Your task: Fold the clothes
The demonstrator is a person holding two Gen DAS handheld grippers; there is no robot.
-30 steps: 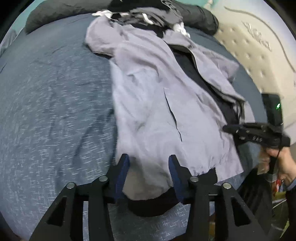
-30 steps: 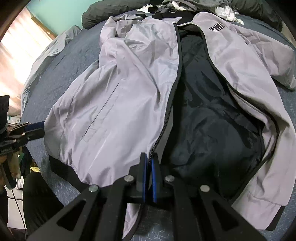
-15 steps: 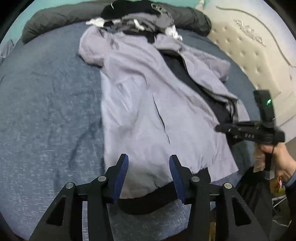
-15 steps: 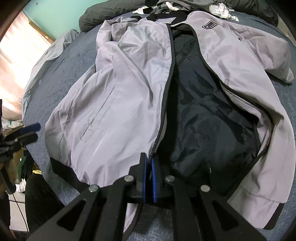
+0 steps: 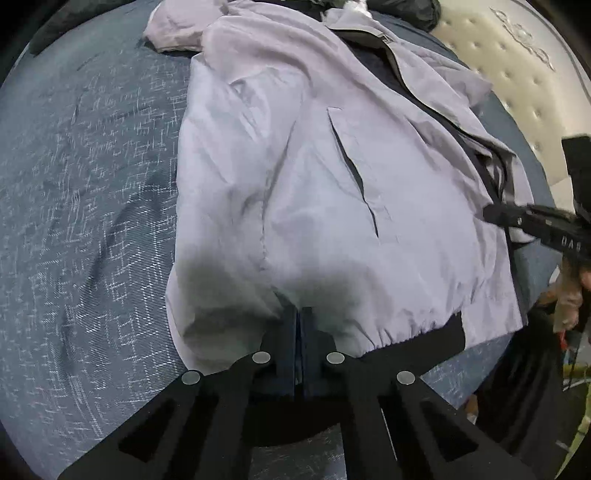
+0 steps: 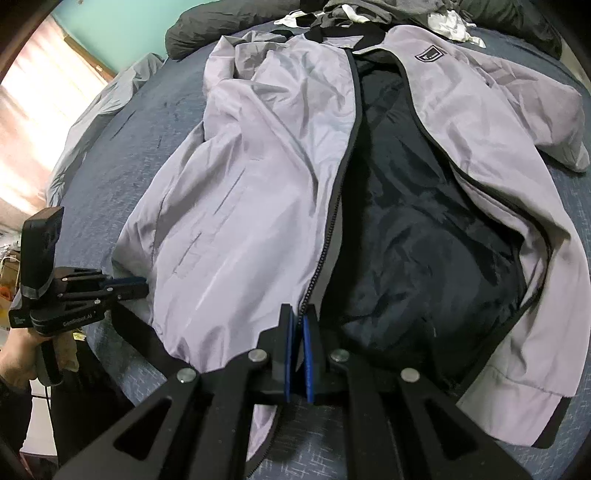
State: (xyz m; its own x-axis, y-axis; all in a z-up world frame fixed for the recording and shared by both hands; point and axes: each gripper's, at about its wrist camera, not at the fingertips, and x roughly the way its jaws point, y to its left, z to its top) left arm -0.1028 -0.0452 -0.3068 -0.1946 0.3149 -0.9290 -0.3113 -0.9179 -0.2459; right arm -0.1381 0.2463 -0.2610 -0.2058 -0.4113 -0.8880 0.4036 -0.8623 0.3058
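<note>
A light grey zip jacket (image 5: 295, 166) with a black lining (image 6: 413, 236) lies open, front up, on a blue bedspread (image 5: 85, 192). My left gripper (image 5: 299, 314) is shut on the jacket's bottom hem at its left side; it shows in the right wrist view (image 6: 125, 288) at the jacket's left edge. My right gripper (image 6: 299, 314) is shut on the zipper edge of the left front panel near the hem; it shows in the left wrist view (image 5: 491, 214) at the right.
A pile of dark and white clothes (image 6: 369, 14) and a dark pillow (image 6: 207, 33) lie at the head of the bed. A cream tufted headboard (image 5: 524, 74) stands to the right. A grey sheet (image 6: 99, 110) hangs off the bed's left side.
My left gripper was open above the hem; it has moved forward and closed on the jacket's hem. My right gripper stays shut on the zipper edge.
</note>
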